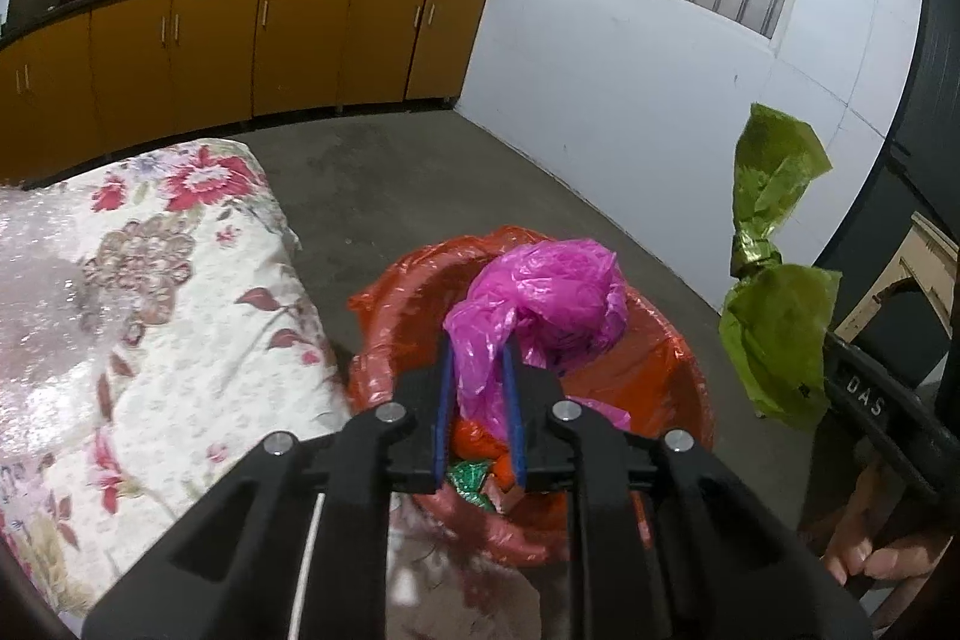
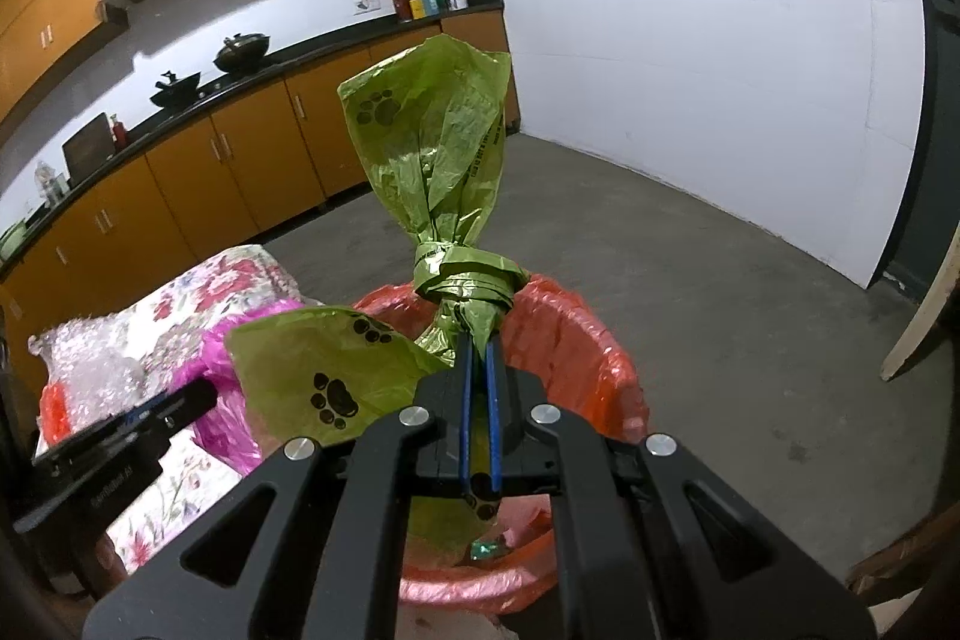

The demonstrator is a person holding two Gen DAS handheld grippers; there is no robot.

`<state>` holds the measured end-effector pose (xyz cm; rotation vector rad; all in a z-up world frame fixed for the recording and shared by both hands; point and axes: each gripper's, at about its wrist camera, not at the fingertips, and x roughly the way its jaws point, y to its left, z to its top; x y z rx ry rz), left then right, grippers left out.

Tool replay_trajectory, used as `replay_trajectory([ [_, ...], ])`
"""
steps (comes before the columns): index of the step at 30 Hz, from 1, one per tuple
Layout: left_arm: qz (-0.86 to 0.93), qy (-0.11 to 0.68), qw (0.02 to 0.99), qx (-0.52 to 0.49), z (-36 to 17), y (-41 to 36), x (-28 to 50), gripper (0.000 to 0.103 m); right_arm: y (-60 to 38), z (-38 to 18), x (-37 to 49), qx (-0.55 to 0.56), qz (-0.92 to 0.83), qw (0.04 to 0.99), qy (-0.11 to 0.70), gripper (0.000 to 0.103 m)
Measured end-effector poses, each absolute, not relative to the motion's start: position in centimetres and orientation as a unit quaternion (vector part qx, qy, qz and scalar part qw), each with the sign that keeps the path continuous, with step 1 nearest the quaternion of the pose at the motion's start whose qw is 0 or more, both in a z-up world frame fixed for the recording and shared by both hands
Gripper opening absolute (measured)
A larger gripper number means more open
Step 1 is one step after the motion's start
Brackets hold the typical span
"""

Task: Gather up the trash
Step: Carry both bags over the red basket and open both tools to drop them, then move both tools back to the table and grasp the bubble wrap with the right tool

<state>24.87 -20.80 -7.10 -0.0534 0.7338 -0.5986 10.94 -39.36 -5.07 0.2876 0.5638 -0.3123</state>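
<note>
A bin lined with a red bag (image 1: 384,340) stands on the floor, with a green wrapper (image 1: 471,481) and orange scraps inside. My left gripper (image 1: 478,346) is shut on a crumpled pink plastic bag (image 1: 552,292), held over the bin's opening. My right gripper (image 2: 479,343) is shut on a knotted green bag with black paw prints (image 2: 438,148), just above the bin's rim (image 2: 576,340). In the left wrist view the green bag (image 1: 774,322) hangs to the right of the bin. The right wrist view shows the pink bag (image 2: 222,370) at the left.
A floral cloth (image 1: 150,310) with bubble wrap on it covers a raised surface left of the bin. Orange cabinets (image 1: 210,40) with a dark counter line the far wall. Grey concrete floor (image 1: 420,184) lies beyond the bin. A hand (image 1: 870,562) shows at the lower right.
</note>
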Motion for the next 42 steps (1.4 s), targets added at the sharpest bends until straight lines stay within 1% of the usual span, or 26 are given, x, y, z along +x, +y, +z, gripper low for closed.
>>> replay_trajectory([
  [1,-0.288,0.353,0.89,-0.024,-7.2,-21.1,25.0,0.019,-39.6,-5.1,11.2,0.145,-0.153,0.938,0.276,0.005],
  [2,-0.29,0.352,0.889,-0.022,-7.4,-21.4,25.1,0.024,-39.8,-5.2,11.5,0.149,-0.153,0.937,0.275,0.007],
  [5,-0.291,0.35,0.89,-0.013,-7.8,-22.0,25.1,0.031,-39.9,-5.4,12.2,0.159,-0.154,0.935,0.278,0.013],
  [7,-0.288,0.352,0.89,-0.012,-8.1,-21.8,25.2,0.033,-39.9,-5.7,12.3,0.16,-0.152,0.934,0.282,0.024],
  [8,-0.285,0.354,0.891,-0.012,-8.3,-21.6,25.2,0.034,-39.9,-5.9,12.3,0.159,-0.152,0.933,0.283,0.027],
  [10,-0.273,0.357,0.893,-0.013,-8.7,-20.8,25.3,0.037,-39.6,-6.1,12.1,0.154,-0.155,0.934,0.283,0.043],
  [12,-0.259,0.358,0.897,-0.018,-8.9,-19.7,25.2,0.041,-39.5,-6.3,11.7,0.147,-0.16,0.934,0.284,0.046],
  [14,-0.246,0.354,0.902,-0.02,-8.8,-18.7,25.1,0.05,-39.4,-6.6,11.3,0.143,-0.163,0.933,0.286,0.047],
  [17,-0.223,0.34,0.914,-0.01,-8.6,-17.3,24.4,0.059,-39.1,-6.7,10.7,0.139,-0.169,0.933,0.287,0.053],
  [19,-0.21,0.33,0.92,0.0,-8.4,-16.5,23.9,0.064,-39.0,-6.5,10.6,0.129,-0.177,0.933,0.285,0.063],
  [21,-0.196,0.321,0.927,0.008,-8.1,-15.3,23.3,0.067,-38.5,-6.2,10.3,0.11,-0.19,0.935,0.279,0.069],
  [24,-0.177,0.311,0.934,0.012,-7.8,-13.5,22.6,0.071,-37.4,-5.9,10.2,0.084,-0.19,0.939,0.275,0.07],
  [27,-0.154,0.305,0.94,0.015,-7.6,-11.4,22.0,0.071,-36.1,-5.6,10.3,0.064,-0.177,0.944,0.271,0.076],
  [34,-0.101,0.3,0.949,0.009,-7.8,-6.1,20.9,0.072,-33.1,-5.2,10.8,0.063,-0.126,0.952,0.271,0.076],
  [42,-0.017,0.302,0.953,0.006,-9.0,1.1,20.2,0.074,-27.3,-4.9,12.5,0.039,-0.055,0.956,0.285,0.076],
])
